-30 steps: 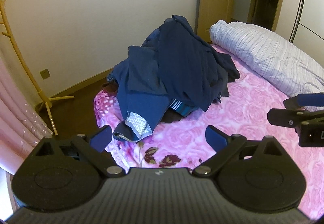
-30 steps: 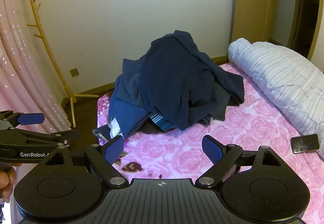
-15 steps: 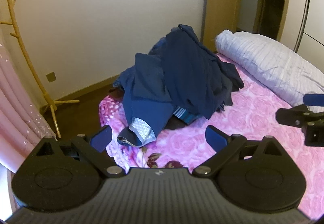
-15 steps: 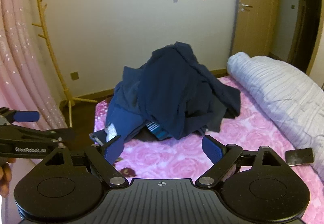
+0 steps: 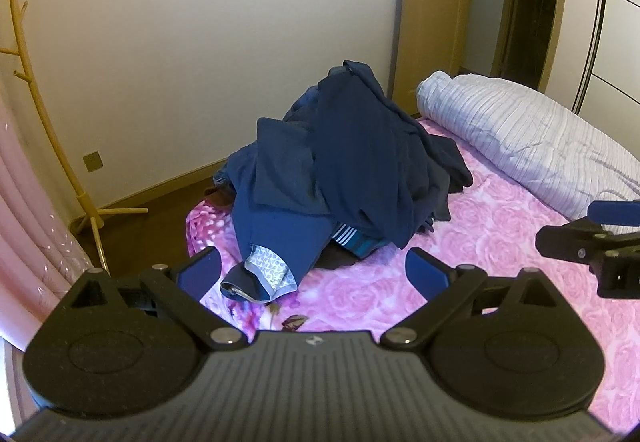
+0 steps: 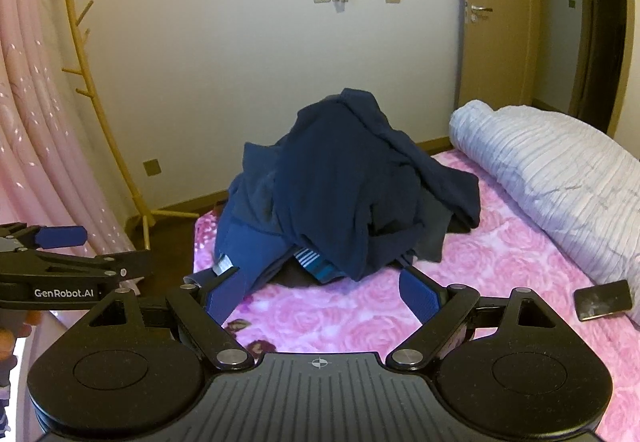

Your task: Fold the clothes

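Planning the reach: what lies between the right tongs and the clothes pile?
Only bare pink floral bedspread between the open right tongs and the clothes pile, shown in the right wrist view.

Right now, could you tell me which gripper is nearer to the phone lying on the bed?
Right. The right gripper hovers just left of the phone; the left gripper is farther left, at the bed's left edge.

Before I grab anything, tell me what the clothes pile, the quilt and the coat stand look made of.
Clothes pile: soft matte navy fabric, probably cotton knit, slumped in loose folds. Quilt: pale padded cloth, ribbed with stitched lines, rolled and puffy. Coat stand: yellow and smooth with branch-like pegs; painted metal or wood, I cannot tell which.
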Demonstrator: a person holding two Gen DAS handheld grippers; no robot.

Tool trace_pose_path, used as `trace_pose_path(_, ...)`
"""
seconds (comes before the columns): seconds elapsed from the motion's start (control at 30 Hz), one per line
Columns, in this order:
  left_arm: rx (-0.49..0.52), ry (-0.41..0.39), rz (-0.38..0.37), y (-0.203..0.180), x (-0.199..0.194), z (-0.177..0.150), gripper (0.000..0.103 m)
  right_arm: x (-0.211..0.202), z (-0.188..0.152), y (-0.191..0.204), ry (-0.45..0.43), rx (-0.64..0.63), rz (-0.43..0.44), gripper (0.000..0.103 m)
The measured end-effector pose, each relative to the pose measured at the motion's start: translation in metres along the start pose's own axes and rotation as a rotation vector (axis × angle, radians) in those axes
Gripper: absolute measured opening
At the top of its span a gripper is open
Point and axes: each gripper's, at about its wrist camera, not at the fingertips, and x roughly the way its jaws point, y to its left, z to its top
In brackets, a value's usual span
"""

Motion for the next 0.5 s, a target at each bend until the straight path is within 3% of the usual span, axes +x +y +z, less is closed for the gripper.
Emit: trace_pose_path(0.5, 0.000, 0.061, -0.003, 0.008, 0.011, -0.007, 0.097, 0.013, -0.003, 0.004, 0.055, 0.013, -0.007, 0.087)
